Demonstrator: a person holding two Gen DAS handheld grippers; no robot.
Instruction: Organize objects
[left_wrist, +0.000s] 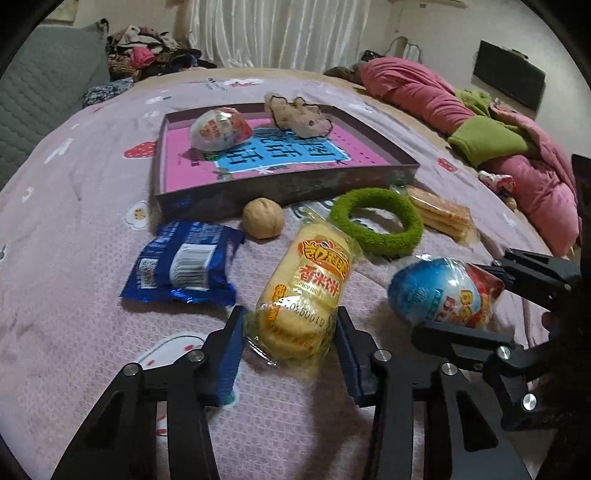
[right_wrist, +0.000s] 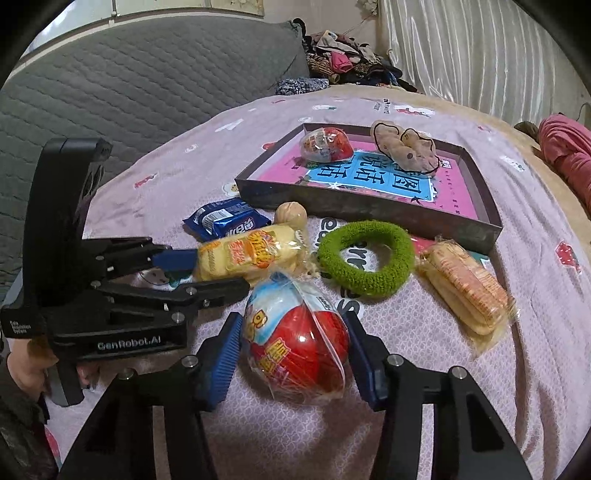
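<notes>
— Pink tray (right_wrist: 484, 206) holds one egg and a scrunchie; how much is left?

— Six things on the bed. My left gripper (left_wrist: 290, 332) pinches the rice cakes (left_wrist: 306, 291), my right gripper (right_wrist: 295, 339) clamps the toy egg (right_wrist: 299, 343).
</notes>
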